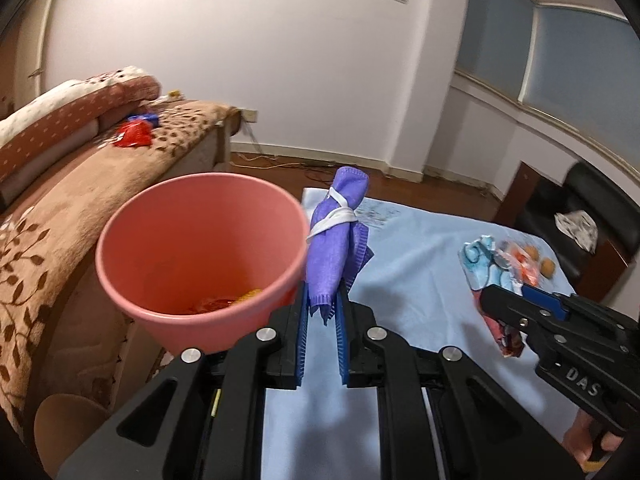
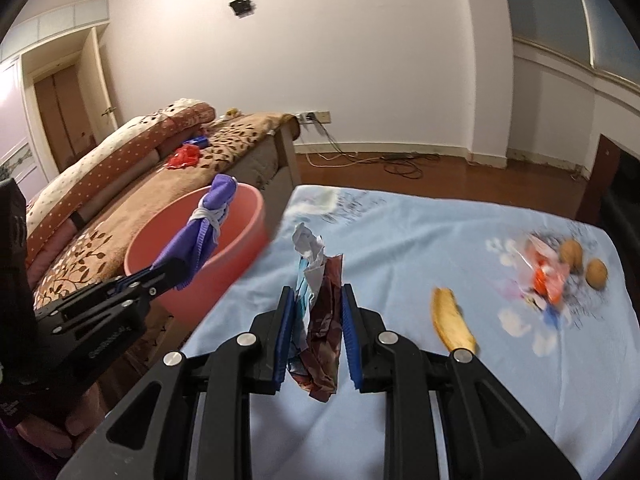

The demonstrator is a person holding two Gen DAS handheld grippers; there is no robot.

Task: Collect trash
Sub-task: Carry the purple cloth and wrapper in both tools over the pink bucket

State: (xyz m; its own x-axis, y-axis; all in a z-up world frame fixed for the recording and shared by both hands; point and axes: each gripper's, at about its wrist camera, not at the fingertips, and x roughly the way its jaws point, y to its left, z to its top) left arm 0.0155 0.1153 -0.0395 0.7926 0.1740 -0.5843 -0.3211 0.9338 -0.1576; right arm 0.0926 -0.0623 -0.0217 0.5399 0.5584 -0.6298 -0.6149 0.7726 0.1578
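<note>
My left gripper is shut on a purple cloth tied with a white band, held upright beside the rim of the pink bin. The bin holds some red and yellow trash at its bottom. My right gripper is shut on a crumpled brown and blue wrapper, held above the blue tablecloth. In the right wrist view the left gripper holds the purple cloth in front of the pink bin. In the left wrist view the right gripper carries the wrapper.
On the tablecloth lie a banana peel, an orange and white wrapper and two walnuts. A brown sofa stands left of the bin, with red packaging on it. A black chair stands at the far right.
</note>
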